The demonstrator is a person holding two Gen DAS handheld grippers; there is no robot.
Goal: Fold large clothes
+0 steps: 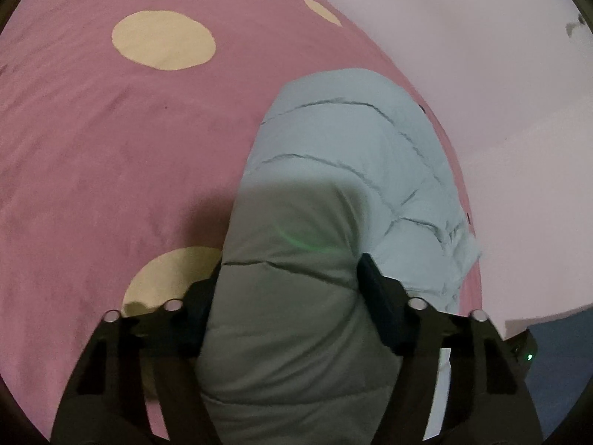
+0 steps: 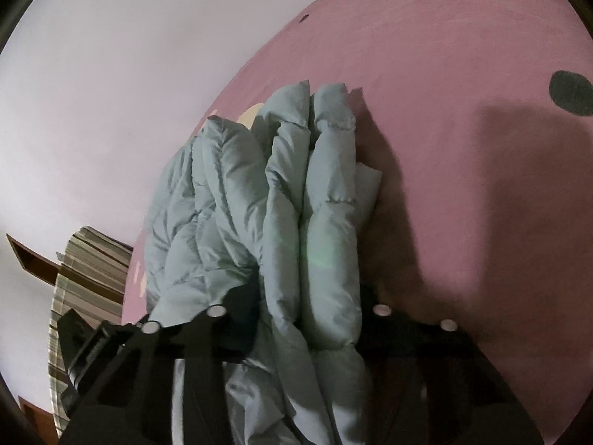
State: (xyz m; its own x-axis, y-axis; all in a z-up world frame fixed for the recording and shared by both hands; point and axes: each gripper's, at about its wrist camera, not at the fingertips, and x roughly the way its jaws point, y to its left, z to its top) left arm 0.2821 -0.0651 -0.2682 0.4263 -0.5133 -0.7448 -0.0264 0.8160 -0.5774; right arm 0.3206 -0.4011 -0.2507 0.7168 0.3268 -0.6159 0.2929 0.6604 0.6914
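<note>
A pale blue-grey puffer jacket (image 1: 333, 170) lies folded on a pink bedsheet (image 1: 111, 141) near the bed's edge. My left gripper (image 1: 285, 278) is shut on a thick fold of the jacket, one finger on each side of the padded bulk. In the right wrist view the jacket (image 2: 281, 193) shows as several stacked padded layers seen edge-on. My right gripper (image 2: 307, 296) is shut on these layers, its fingers pressed against both sides of the bundle.
The sheet has large cream dots (image 1: 163, 39) and a dark dot (image 2: 570, 92). A pale wall (image 1: 481, 55) runs along the bed's edge. A striped cloth (image 2: 89, 270) and wooden furniture (image 2: 29, 259) stand beyond the bed. A black device with a green light (image 1: 524, 352) sits at the right.
</note>
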